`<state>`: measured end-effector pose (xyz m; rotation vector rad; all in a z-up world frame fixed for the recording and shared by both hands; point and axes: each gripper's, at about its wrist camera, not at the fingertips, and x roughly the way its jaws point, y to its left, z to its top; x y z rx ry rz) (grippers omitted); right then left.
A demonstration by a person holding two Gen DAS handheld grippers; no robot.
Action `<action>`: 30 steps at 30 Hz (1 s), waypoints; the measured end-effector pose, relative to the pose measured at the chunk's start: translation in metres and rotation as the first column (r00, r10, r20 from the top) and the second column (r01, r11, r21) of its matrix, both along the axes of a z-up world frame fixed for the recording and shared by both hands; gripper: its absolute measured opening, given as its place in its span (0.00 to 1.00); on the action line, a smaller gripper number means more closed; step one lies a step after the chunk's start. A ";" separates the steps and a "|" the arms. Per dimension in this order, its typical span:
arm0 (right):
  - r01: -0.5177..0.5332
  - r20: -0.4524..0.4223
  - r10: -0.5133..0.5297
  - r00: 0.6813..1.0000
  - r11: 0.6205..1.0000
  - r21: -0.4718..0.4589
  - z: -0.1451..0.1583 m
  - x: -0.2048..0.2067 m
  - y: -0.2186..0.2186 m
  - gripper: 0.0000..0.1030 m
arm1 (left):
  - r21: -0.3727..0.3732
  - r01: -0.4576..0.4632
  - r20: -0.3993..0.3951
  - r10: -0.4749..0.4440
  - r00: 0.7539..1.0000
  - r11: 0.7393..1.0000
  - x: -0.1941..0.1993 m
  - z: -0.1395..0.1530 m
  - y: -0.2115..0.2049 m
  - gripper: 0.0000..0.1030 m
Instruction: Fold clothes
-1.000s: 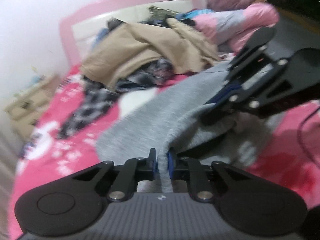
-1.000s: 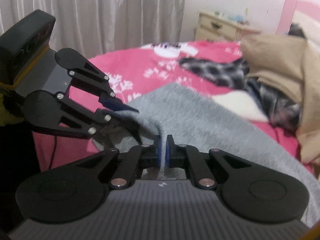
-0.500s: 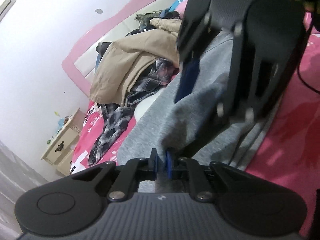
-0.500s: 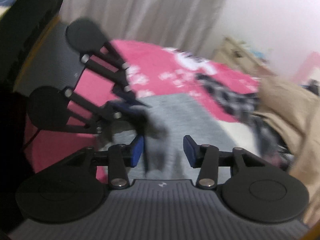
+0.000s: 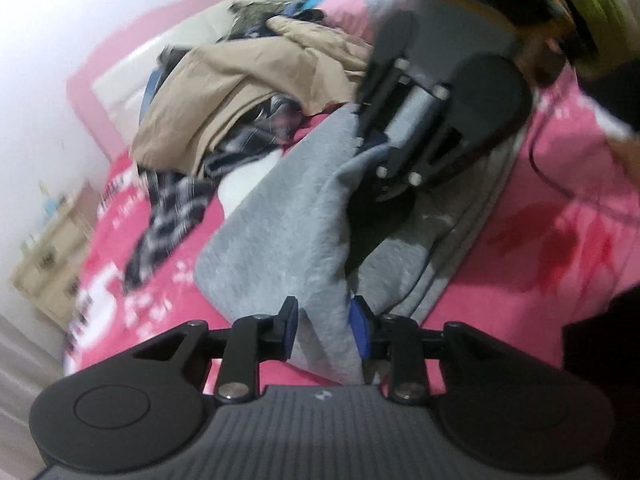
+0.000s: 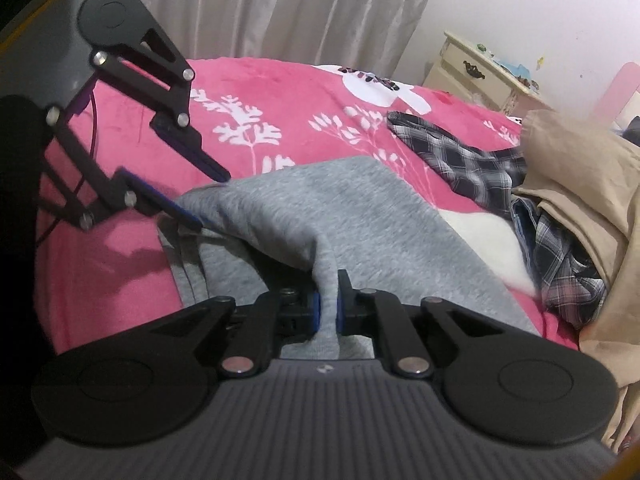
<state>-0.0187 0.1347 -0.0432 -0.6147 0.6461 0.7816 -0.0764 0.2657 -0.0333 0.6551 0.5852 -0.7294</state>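
A grey sweatshirt lies partly folded on the pink bed cover. My right gripper is shut on a raised fold of its grey cloth. In the left wrist view the same gripper bites into the far edge of the sweatshirt. My left gripper has its jaws opening, with a hanging grey corner loose between the blue pads. From the right wrist view, the left gripper shows its fingers apart at the sweatshirt's left corner.
A heap of beige clothing and a plaid shirt lie on the bed beyond the sweatshirt. A cream nightstand stands by the pink headboard. Curtains hang behind. A thin cable crosses the cover.
The left gripper, earlier shut on the grey cloth, now has its jaws apart. The right gripper opened half a second ago and has closed on a fold of the sweatshirt.
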 end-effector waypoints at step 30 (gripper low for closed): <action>-0.113 0.416 0.307 0.856 0.896 -0.430 -0.051 -0.114 -0.033 0.46 | 0.468 0.066 0.255 -0.207 0.944 0.881 -0.038 -0.056 -0.010 0.29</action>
